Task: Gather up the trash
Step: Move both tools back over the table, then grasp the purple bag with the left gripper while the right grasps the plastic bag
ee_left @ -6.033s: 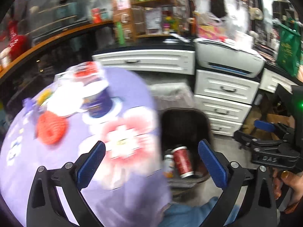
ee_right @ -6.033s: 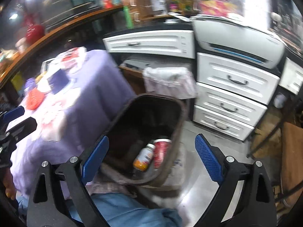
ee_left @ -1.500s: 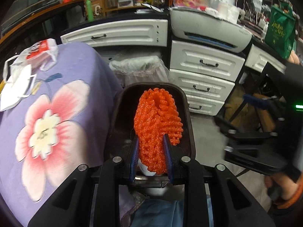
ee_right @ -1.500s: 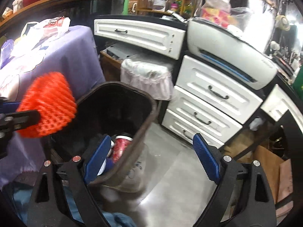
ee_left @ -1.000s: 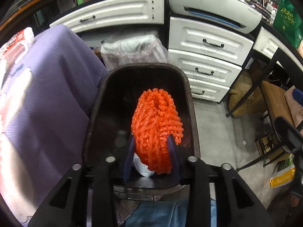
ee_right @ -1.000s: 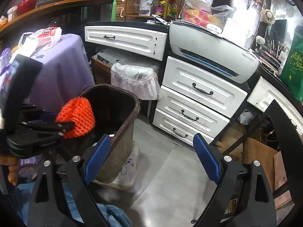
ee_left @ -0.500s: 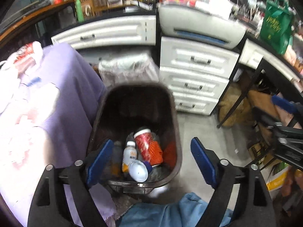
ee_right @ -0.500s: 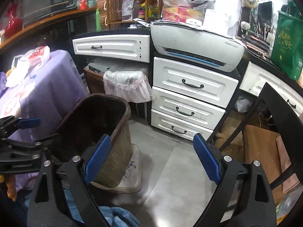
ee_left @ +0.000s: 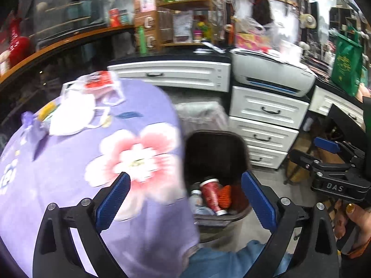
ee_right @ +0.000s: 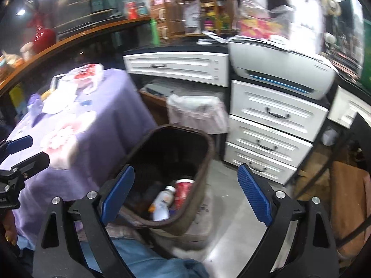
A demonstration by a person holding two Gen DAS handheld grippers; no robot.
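A dark brown trash bin point(ee_left: 245, 153) stands on the floor beside the table. In it lie a red cup point(ee_left: 211, 194), the orange foam net point(ee_left: 225, 195) and a white bottle point(ee_right: 163, 202). My left gripper point(ee_left: 185, 200) is open and empty, over the table's edge and the bin. My right gripper point(ee_right: 185, 191) is open and empty, above the bin point(ee_right: 201, 162). On the purple flowered tablecloth point(ee_left: 58, 173) at the far left lie a white face mask point(ee_left: 69, 113), a red-and-white plastic bag point(ee_left: 102, 83) and small purple and yellow scraps point(ee_left: 34, 120).
White drawers point(ee_left: 266, 125) with a printer point(ee_left: 271, 74) on top stand behind the bin. A second bin lined with a pale bag point(ee_right: 197, 113) sits against them. A black table frame point(ee_right: 343, 157) is at the right. My blue-jeaned knee point(ee_left: 231, 261) is below.
Over the earlier frames my left gripper carried the orange foam net over the bin and let it go. Since half a second ago it has swung left over the table. The right gripper has turned left toward the bin.
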